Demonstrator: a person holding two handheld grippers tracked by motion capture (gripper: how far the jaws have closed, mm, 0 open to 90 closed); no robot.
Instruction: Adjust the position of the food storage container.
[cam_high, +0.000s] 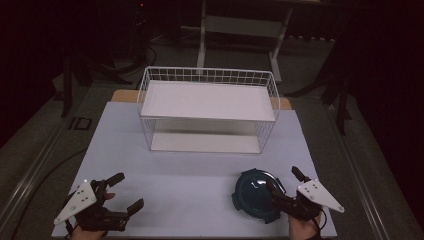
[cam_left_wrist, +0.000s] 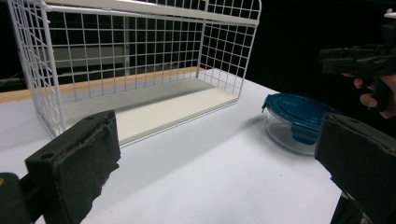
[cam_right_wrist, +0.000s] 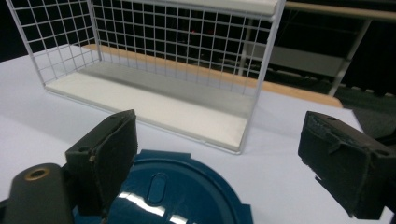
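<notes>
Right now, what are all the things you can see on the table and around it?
Wire rack: one, white, two shelves, at the far middle of the table, nothing on it.
Food container: one, clear bowl with a dark blue clip lid, at the near right of the table, lid on.
Table: one, white top with a wooden strip at its far edge.
Frame with legs: one, pale, on the dark floor behind the table.
Left gripper: one, black with a grey plate, near left, jaws open, holding nothing.
Right gripper: one, black with a grey plate, near right, jaws open above the container's lid.
</notes>
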